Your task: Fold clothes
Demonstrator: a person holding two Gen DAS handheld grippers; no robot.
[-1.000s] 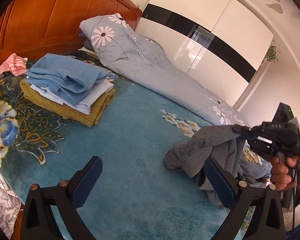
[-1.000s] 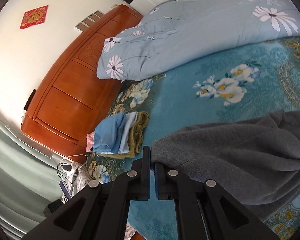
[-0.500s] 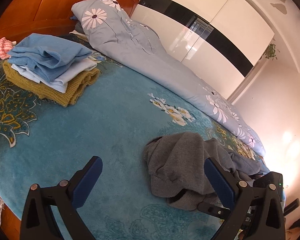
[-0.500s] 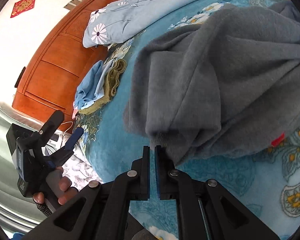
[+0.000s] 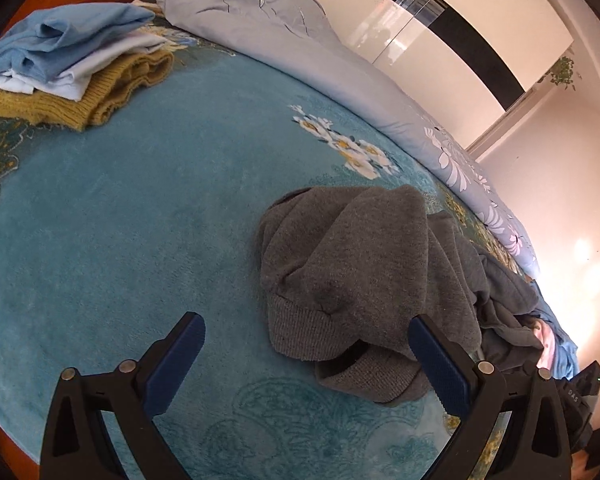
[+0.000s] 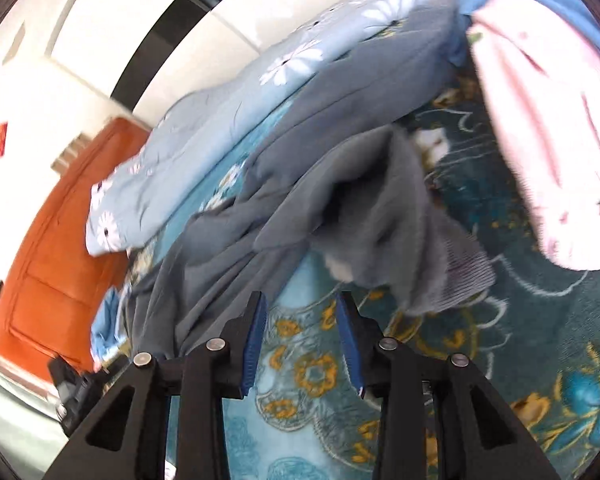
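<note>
Grey sweater lies crumpled on the bed as both grippers stand over it empty.

The left gripper point(image 5: 306, 354) has its jaws spread wide with nothing in them; the grey sweater point(image 5: 364, 276) sits heaped on the teal bed cover point(image 5: 120, 220) just ahead, its ribbed hem reaching between the jaws and lying against the right-hand one. Farther ahead and off to the left sits a stack of folded clothes point(image 5: 72, 64). The right gripper point(image 6: 300, 334) has its jaws partly parted and grips nothing; the sweater's folds spill just ahead of them, a pink garment point(image 6: 548, 140) lying beyond to the right.
</note>
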